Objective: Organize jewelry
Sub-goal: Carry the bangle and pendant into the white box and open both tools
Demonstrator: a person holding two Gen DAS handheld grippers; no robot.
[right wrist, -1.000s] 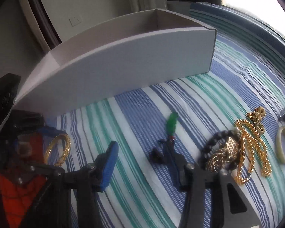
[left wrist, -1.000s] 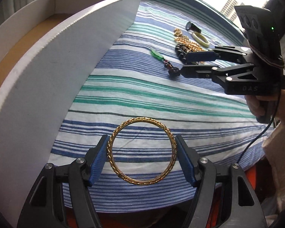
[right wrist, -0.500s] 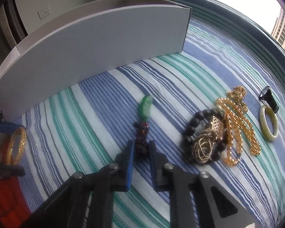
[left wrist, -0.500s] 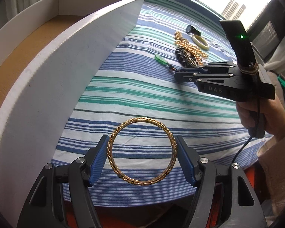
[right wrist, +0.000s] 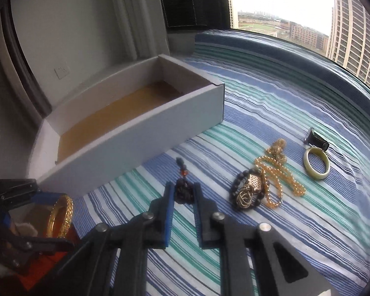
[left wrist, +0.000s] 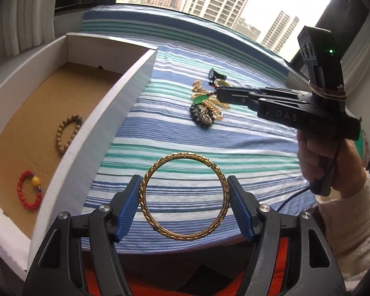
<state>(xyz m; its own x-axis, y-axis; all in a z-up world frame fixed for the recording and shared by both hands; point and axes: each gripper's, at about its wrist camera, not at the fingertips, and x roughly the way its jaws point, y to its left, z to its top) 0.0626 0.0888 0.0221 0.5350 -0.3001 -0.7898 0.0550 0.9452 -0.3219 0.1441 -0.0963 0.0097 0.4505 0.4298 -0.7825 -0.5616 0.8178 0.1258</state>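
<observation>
Gold braided metal bangle (left wrist: 183, 196) sits clamped between the blue pads of the left gripper (left wrist: 183, 204), lower centre of the left wrist view, raised above the blue, green and white striped cloth (left wrist: 234, 148) that covers the surface. In the right wrist view the same bangle shows edge-on at lower left.

Right gripper (right wrist: 182, 192), lower centre of the right wrist view, is closed on a dark beaded pendant with a green leaf-shaped stone (right wrist: 183, 190); its dark carved bead is pinched between the pads, and the short beaded string with one orange bead runs forward past the tips. In the left wrist view the green stone (left wrist: 200, 100) hangs at the tip of that gripper, right of centre, in front of the jewelry heap.

White cardboard box with a brown floor (left wrist: 125, 93) fills the left of the left wrist view. Inside it lie a tan wooden bead bracelet (left wrist: 66, 133) and a red bead bracelet with a yellow bead (left wrist: 28, 193), apart from each other.

On the cloth, right of centre in the right wrist view: black bead bracelet with gold wire ornaments (right wrist: 249, 192), touching a gold bead chain (right wrist: 276, 180); further right a pale green jade ring (right wrist: 317, 166), and just beyond it a small black item (right wrist: 317, 139) I cannot identify.
</observation>
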